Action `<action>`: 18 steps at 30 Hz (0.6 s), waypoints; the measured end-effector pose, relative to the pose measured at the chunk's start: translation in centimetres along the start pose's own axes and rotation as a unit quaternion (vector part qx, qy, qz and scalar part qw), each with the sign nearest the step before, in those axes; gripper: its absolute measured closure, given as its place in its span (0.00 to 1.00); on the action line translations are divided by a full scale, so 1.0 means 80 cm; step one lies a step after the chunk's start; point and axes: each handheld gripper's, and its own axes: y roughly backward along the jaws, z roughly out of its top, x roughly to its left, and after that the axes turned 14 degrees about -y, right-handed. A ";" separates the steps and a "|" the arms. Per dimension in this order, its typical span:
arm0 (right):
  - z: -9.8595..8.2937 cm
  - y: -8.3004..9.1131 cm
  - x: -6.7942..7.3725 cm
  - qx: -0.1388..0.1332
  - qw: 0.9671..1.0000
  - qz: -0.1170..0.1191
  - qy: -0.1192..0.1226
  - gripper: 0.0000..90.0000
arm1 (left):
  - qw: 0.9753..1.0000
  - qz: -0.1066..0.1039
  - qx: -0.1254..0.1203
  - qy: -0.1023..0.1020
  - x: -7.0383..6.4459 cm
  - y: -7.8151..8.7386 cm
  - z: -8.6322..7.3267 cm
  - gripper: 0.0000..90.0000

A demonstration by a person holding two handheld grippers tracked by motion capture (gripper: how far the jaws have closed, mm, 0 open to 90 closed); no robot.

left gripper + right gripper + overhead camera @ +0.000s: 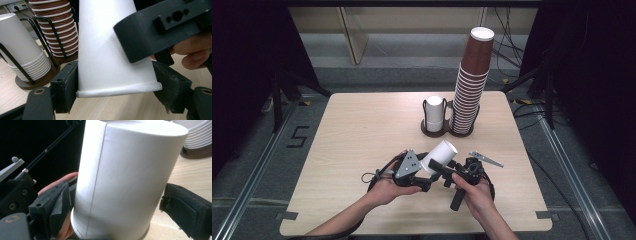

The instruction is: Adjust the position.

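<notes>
White paper cup (441, 154) is held above the near-centre of the tabletop (362, 130), tilted, closed base pointing up and away toward the far right, rolled rim toward the person.

Left claw (428, 170): clenched on the cup. Left gripper view shows both jaws pressed against the cup wall (110, 50) just above the rim, one each side. Person's left hand (388, 186) grips it from below; grey three-cornered plate (408, 164) sits on top.

Right claw (443, 169): spread around the cup, not clamped. In the right gripper view the jaw at picture right stands apart from the cup wall (125, 182) with tabletop visible in the gap; the other jaw is close beside the wall, contact not clear. Right hand (476, 192) holds that gripper at bottom centre-right of the high view. The right claw's black jaw also crosses the cup in the left gripper view, upper right.

Far side of the tabletop: brown two-slot holder (447, 131) with black wire uprights. Left slot has a short stack of white cups (434, 113), upside down. Right slot has a tall stack of brown cups (471, 85), leaning slightly right, white base of the top one facing up.

Grey metal bracket (486, 159) lies flat on the tabletop just right of the right gripper.

Cables trail from both grippers.
</notes>
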 end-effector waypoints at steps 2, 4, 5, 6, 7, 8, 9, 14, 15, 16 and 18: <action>0.001 0.001 0.002 0.002 1.000 -0.005 -0.003 0.09 | 1.000 -0.002 0.000 -0.003 0.001 0.001 0.000 0.29; 0.003 0.004 0.005 0.005 1.000 -0.004 0.012 0.09 | 1.000 -0.008 0.004 -0.008 0.004 0.008 -0.001 0.29; 0.003 0.005 0.008 0.011 1.000 -0.005 0.000 0.09 | 1.000 -0.011 0.006 -0.009 0.005 0.010 -0.001 0.29; 0.004 0.006 0.007 0.007 1.000 -0.004 0.024 0.09 | 1.000 -0.013 0.007 -0.010 0.008 0.014 -0.002 0.29; 0.006 0.009 0.009 0.013 0.999 -0.006 0.035 0.09 | 1.000 -0.015 0.007 -0.011 0.009 0.016 -0.002 0.29; 0.006 0.011 0.011 0.017 0.999 -0.007 0.043 0.09 | 1.000 -0.017 0.011 -0.012 0.011 0.019 -0.002 0.29; 0.007 0.014 0.012 0.024 0.998 -0.007 0.052 0.09 | 1.000 -0.021 0.014 -0.016 0.013 0.022 -0.002 0.29; 0.014 0.028 0.016 0.068 0.991 0.014 0.112 0.12 | 0.998 -0.046 0.023 -0.028 0.023 0.037 -0.002 0.29; 0.015 0.033 0.016 0.076 0.989 0.002 0.126 0.12 | 0.998 -0.046 0.023 -0.028 0.023 0.037 -0.002 0.29; 0.019 0.034 0.013 0.076 0.985 0.006 0.158 0.13 | 0.998 -0.051 0.026 -0.032 0.025 0.042 -0.002 0.29; 0.021 0.042 0.012 0.092 0.980 -0.006 0.177 0.14 | 0.997 -0.057 0.029 -0.040 0.027 0.048 -0.003 0.29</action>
